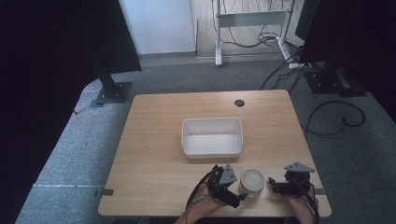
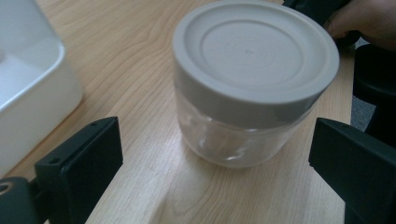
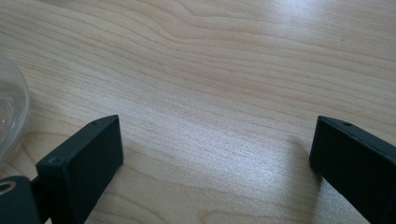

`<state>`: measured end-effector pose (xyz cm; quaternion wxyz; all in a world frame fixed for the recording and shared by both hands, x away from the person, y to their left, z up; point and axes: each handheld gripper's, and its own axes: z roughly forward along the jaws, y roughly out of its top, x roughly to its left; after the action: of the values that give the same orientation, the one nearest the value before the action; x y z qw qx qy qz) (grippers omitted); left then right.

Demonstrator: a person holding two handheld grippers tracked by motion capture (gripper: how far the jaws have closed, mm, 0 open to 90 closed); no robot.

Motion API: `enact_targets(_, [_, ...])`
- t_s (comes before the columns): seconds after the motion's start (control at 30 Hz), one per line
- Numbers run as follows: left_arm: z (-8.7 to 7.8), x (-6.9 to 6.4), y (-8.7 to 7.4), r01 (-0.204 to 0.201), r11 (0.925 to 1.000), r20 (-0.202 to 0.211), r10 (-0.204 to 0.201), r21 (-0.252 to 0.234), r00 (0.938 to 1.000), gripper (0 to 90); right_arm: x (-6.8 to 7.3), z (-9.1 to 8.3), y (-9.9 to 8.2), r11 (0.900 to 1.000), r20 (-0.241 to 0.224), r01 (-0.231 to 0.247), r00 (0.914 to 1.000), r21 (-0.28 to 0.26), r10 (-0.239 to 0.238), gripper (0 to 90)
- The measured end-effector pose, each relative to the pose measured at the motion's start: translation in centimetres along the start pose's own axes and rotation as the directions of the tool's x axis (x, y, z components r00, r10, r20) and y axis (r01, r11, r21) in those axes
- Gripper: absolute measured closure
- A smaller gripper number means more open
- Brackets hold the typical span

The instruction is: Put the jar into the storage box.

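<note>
A clear glass jar (image 1: 253, 180) with a grey lid stands upright near the table's front edge, between my two grippers. In the left gripper view the jar (image 2: 254, 84) is close ahead. My left gripper (image 2: 215, 142) is open, its jaws wide on either side of the jar's base and not touching it. From above, the left gripper (image 1: 237, 195) sits just left of the jar. My right gripper (image 1: 272, 185) is just right of it. The right gripper (image 3: 215, 140) is open over bare wood, with the jar's glass wall (image 3: 9, 116) at its left edge.
An empty white plastic bin (image 1: 212, 137) sits in the middle of the wooden table (image 1: 154, 154), behind the jar. Its corner (image 2: 28, 93) is close to the left jaw. A hand (image 2: 364, 18) holds the other gripper beyond the jar. A cable hole (image 1: 239, 102) marks the far edge.
</note>
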<state>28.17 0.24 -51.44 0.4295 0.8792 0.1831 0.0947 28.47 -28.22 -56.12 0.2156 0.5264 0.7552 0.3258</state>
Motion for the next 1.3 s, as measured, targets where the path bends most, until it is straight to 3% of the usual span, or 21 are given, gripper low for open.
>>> enact_targets(1.03, [4.8, -1.9, 2.1, -0.058, 0.997, -0.021, 0.059, 0.05, 0.998, 7.6, 0.0, 0.0, 0.0, 1.0, -0.004, 0.003, 1.0, 0.0, -0.003, 2.4])
enact_targets(1.3, [4.8, -1.8, 2.3, -0.011, 0.9991, -0.018, 0.011, 0.042, 0.9998, 9.7, 0.0, 0.0, 0.0, 1.0, -0.004, 0.003, 1.0, 0.0, -0.003, 2.4])
